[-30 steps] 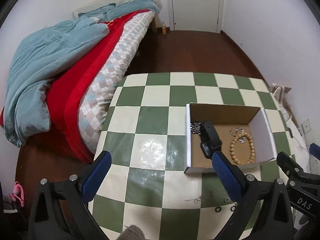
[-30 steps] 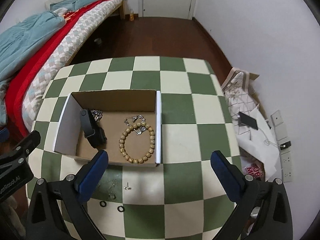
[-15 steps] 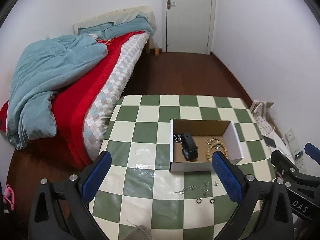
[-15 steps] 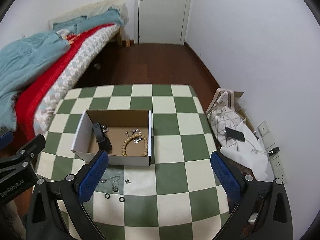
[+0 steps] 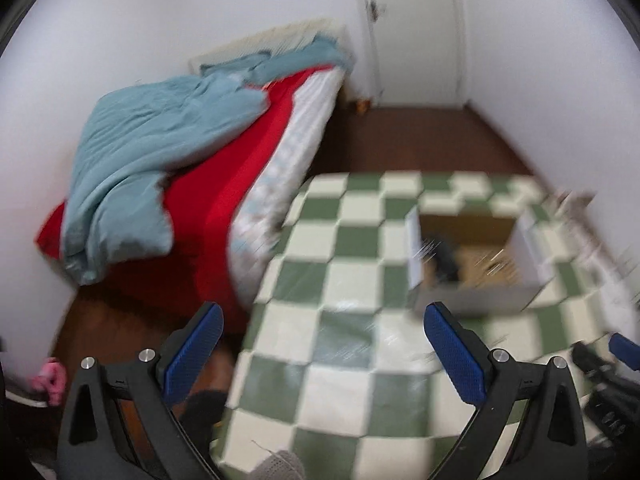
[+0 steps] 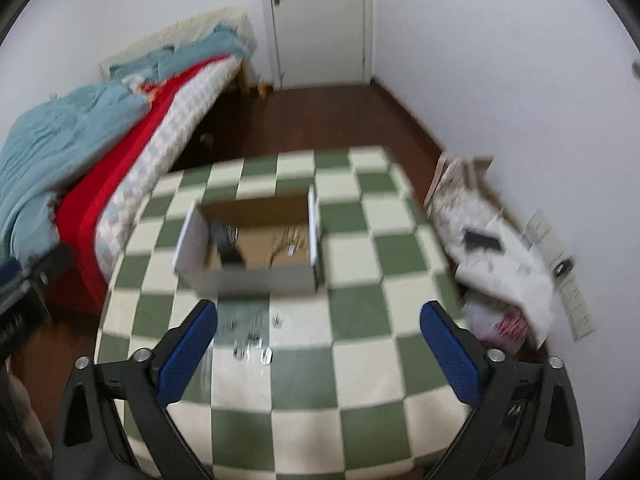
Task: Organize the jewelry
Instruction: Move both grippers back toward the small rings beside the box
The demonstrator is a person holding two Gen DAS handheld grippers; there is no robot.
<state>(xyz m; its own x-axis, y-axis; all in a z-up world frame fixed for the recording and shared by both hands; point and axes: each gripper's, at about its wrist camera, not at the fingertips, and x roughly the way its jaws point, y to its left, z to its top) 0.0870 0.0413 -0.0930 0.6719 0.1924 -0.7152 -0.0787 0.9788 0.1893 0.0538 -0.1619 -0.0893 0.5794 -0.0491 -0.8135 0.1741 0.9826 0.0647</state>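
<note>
A small cardboard box (image 6: 256, 276) with white sides stands on the green-and-cream checked table (image 6: 360, 320). Inside it lie a black object (image 6: 228, 244) and blurred jewelry pieces (image 6: 288, 244). Several small rings and metal bits (image 6: 252, 344) lie loose on the table in front of the box. My right gripper (image 6: 318, 344) is open and empty, held high and back from the box. My left gripper (image 5: 322, 348) is open and empty, to the left of the box (image 5: 472, 296), over the table's left edge. Both views are motion-blurred.
A bed (image 6: 120, 140) with red and blue bedding stands left of the table. White papers, a phone and bags (image 6: 500, 264) lie on the floor to the right. A closed door (image 6: 320, 20) is at the far wall.
Both grippers have pulled up and back from the box, which looks smaller and farther. The left view has swung leftward toward the bed. Jaws stay open.
</note>
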